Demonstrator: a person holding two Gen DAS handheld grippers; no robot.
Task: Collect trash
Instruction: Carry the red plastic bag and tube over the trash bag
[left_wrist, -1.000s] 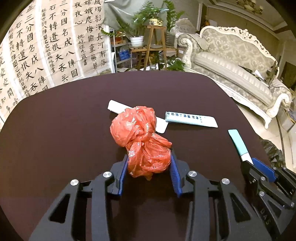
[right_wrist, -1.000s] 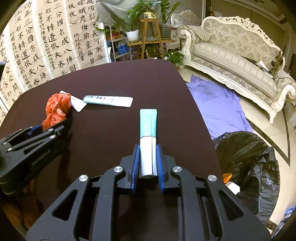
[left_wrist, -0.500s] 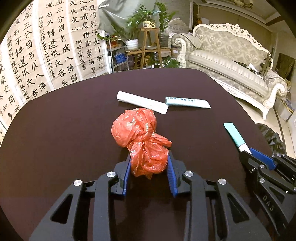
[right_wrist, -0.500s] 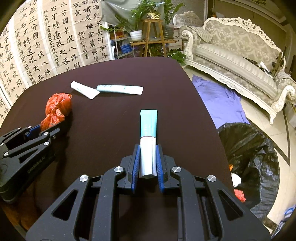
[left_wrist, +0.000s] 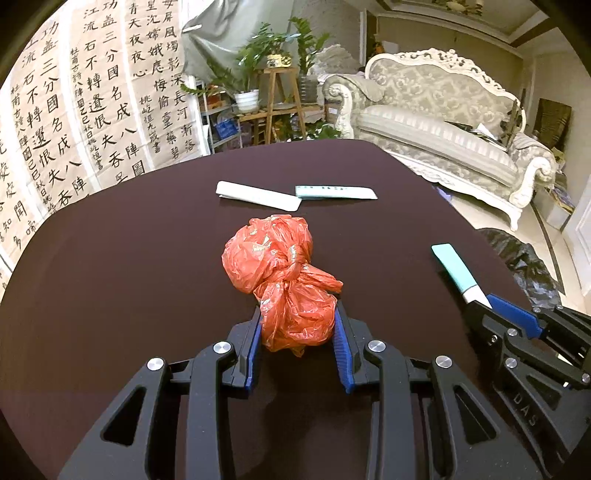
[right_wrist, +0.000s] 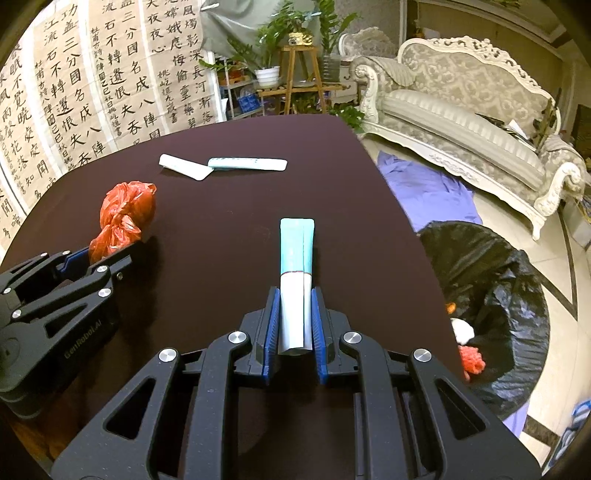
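My left gripper (left_wrist: 297, 325) is shut on a knotted red plastic bag (left_wrist: 280, 273) and holds it above the dark table (left_wrist: 110, 258). The bag also shows in the right wrist view (right_wrist: 123, 218). My right gripper (right_wrist: 293, 314) is shut on a teal and white tube (right_wrist: 295, 266), which also shows in the left wrist view (left_wrist: 456, 271). A white tube (left_wrist: 256, 195) and a pale teal tube (left_wrist: 336, 192) lie at the far side of the table. A black trash bag (right_wrist: 491, 306) stands open on the floor right of the table.
The trash bag holds red and white scraps (right_wrist: 467, 347). A purple cloth (right_wrist: 428, 188) lies on the floor beyond it. A white sofa (right_wrist: 461, 122) stands at the right, a plant stand (right_wrist: 299, 74) and calligraphy sheets (right_wrist: 92, 92) behind the table.
Both grippers have drawn back and risen with their loads; the two tubes on the table now lie farther away. The trash bag shows more fully in the right wrist view.
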